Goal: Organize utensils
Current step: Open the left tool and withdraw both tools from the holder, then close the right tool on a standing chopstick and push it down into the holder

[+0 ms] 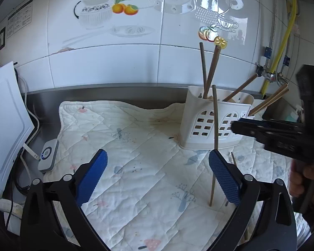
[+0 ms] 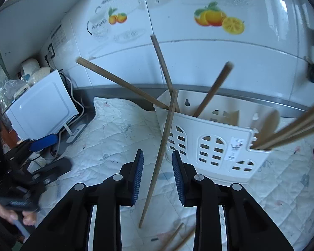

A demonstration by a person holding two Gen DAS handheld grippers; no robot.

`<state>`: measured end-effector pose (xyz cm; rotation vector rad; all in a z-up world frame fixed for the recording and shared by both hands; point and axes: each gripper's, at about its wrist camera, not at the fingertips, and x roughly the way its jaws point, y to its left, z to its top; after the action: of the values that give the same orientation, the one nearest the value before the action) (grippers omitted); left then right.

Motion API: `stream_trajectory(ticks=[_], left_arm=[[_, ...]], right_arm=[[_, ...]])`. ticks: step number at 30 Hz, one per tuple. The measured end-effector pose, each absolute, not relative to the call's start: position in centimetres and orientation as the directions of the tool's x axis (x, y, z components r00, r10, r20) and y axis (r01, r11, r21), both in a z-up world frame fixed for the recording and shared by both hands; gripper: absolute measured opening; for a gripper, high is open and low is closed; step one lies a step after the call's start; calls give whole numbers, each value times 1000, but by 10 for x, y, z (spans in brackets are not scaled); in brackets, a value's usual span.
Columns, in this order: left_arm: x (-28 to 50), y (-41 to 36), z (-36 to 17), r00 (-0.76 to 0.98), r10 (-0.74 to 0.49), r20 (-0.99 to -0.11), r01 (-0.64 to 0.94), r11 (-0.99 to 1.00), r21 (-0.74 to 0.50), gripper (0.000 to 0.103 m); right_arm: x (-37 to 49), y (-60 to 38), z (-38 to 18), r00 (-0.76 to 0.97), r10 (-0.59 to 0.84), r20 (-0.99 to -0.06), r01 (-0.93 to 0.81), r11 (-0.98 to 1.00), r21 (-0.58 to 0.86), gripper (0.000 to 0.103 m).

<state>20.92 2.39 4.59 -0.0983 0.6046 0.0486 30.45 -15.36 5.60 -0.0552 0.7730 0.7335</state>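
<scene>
I'm easing my right gripper (image 2: 158, 179), parted and not yet pinching, around the chopstick (image 2: 160, 159) leaning on the white holder (image 2: 219, 146), my left gripper (image 1: 158, 179) hanging wide and empty

My left gripper (image 1: 158, 179) points down at a slant, its blue pads spread wide with nothing pressed between them. My right gripper (image 2: 157, 178) also tilts downward, pads partly closed and not touching what stands between them. My right hand (image 1: 305, 179) wraps its handle, to the left gripper's right. My left hand (image 2: 14, 215) grips its handle, off the right gripper's left.
</scene>
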Motion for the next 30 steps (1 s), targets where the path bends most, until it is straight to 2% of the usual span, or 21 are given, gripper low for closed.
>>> stream_trajectory(ticks=[5,11,13,17,23,30], left_arm=[[195,34,38,824,48,-565,-95,994,-55,98],[184,47,30,823,56,-565,-131,987,-92,98],[180,52,27,824,40,-565,-128,985,-118,98],[175,59,24,823,56,-566,-152,981,-124,98],[167,67,23,823,54,-565,-167,974,-151,98],[160,71,18,818,31,-575,-175,965,-196,98]], right_arm=[[326,-135,43,473,565,-676,-608,765,213,23],[340,-123,33,473,545,-692,-596,776,204,16],[344,-120,31,474,541,-695,-594,779,201,10],[342,-118,36,486,536,-690,-594,782,190,9],[324,-131,70,519,560,-645,-612,771,177,7],[311,-152,138,612,603,-512,-607,773,183,7]])
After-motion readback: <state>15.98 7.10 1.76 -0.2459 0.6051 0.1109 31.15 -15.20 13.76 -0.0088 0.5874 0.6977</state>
